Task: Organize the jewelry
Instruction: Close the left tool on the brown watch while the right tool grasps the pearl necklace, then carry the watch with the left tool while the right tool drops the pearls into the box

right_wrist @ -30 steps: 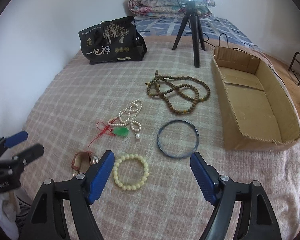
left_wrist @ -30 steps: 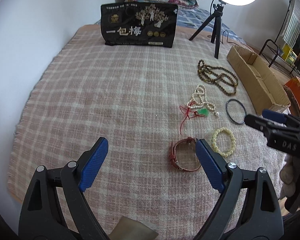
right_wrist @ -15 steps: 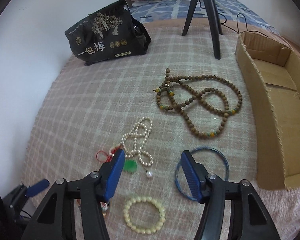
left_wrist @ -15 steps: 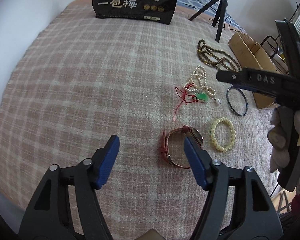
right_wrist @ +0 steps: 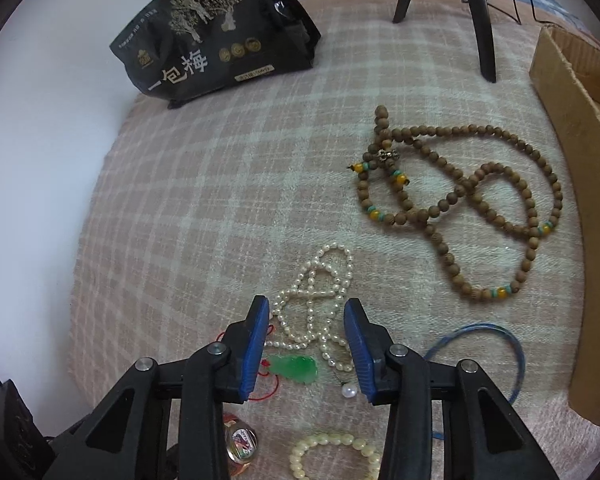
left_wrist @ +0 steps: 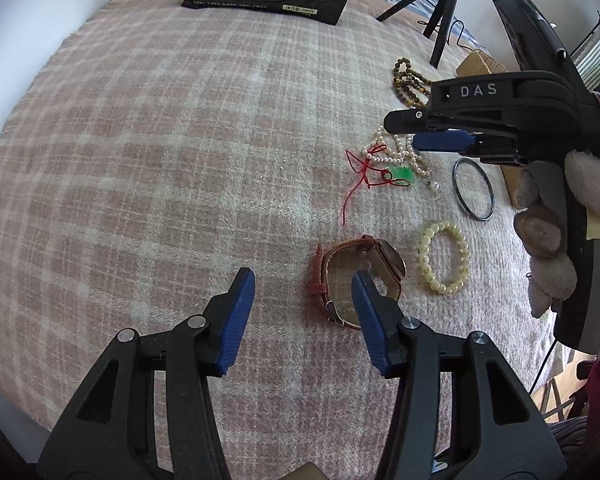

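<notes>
The right claw (right_wrist: 306, 344) is spread wide, holding nothing, low over the pearl necklace (right_wrist: 320, 300) on the checked blanket (right_wrist: 220, 208). The necklace's long loop runs away from the claw, toward the black bag (right_wrist: 216, 36). The left claw (left_wrist: 302, 316) is wide too and empty, its right finger beside the red watch (left_wrist: 356, 276).

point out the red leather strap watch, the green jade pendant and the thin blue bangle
red leather strap watch (left_wrist: 320, 276), left wrist view, on the red strap's left side
green jade pendant (right_wrist: 296, 368), right wrist view, on the middle of the green stone
thin blue bangle (right_wrist: 518, 350), right wrist view, on the ring's right edge
</notes>
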